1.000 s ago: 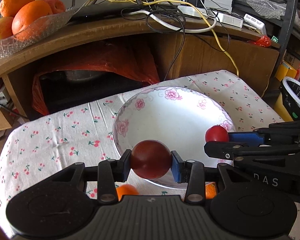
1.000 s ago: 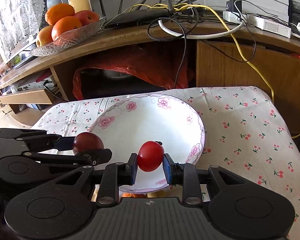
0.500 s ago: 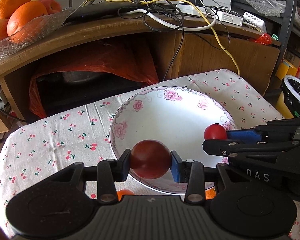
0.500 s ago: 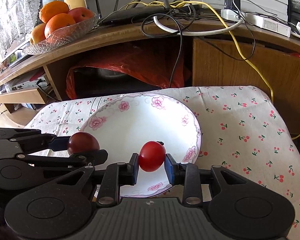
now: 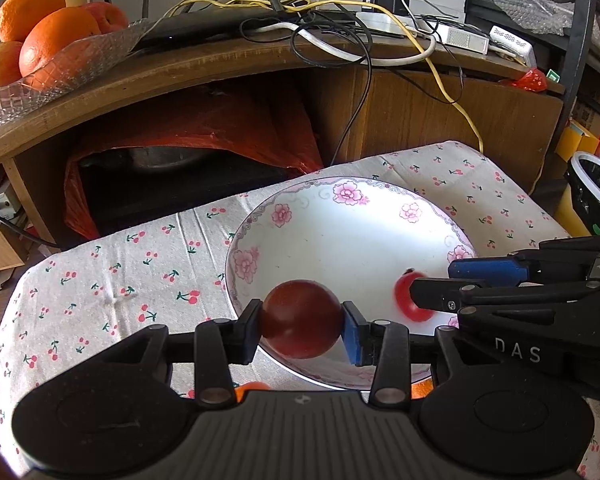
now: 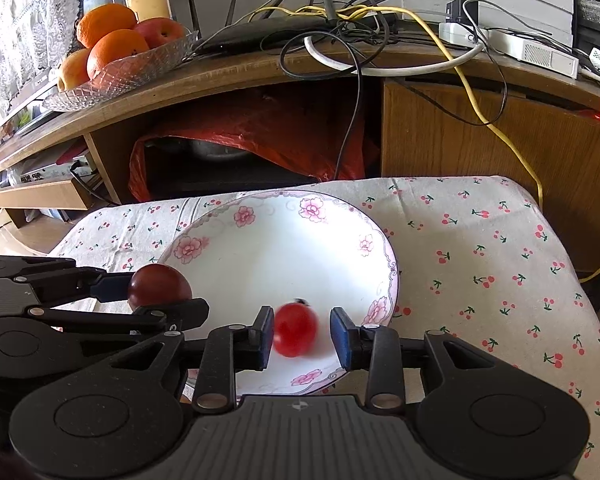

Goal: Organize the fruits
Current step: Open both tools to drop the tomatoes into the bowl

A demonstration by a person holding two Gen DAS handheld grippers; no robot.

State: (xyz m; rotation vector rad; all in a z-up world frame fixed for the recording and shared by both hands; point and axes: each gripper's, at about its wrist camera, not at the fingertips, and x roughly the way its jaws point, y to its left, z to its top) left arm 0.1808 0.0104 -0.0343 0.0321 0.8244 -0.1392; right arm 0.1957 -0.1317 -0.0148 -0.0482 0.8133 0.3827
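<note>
My left gripper (image 5: 302, 325) is shut on a dark red plum-like fruit (image 5: 301, 318) above the near rim of the white floral bowl (image 5: 380, 192). From the right wrist view the same fruit (image 6: 159, 283) shows at the left, held by the left gripper (image 6: 156, 288). My right gripper (image 6: 301, 335) stands open over the bowl (image 6: 228, 216). A small bright red tomato (image 6: 295, 334) lies blurred between its parted fingers, touching neither pad clearly. That tomato (image 5: 408, 297) shows partly behind the right gripper's fingers (image 5: 444, 298) in the left wrist view.
A cherry-print cloth (image 5: 112, 272) covers the table. Orange fruits (image 5: 252, 389) peek out under the bowl's near edge. Behind, a wooden shelf carries a glass dish of oranges and an apple (image 6: 116, 52), a router and tangled cables (image 6: 340, 32). A bin (image 5: 596, 196) stands right.
The right gripper has opened and let go of the red tomato, which is dropping into the bowl. The left gripper keeps its hold on the dark red fruit.
</note>
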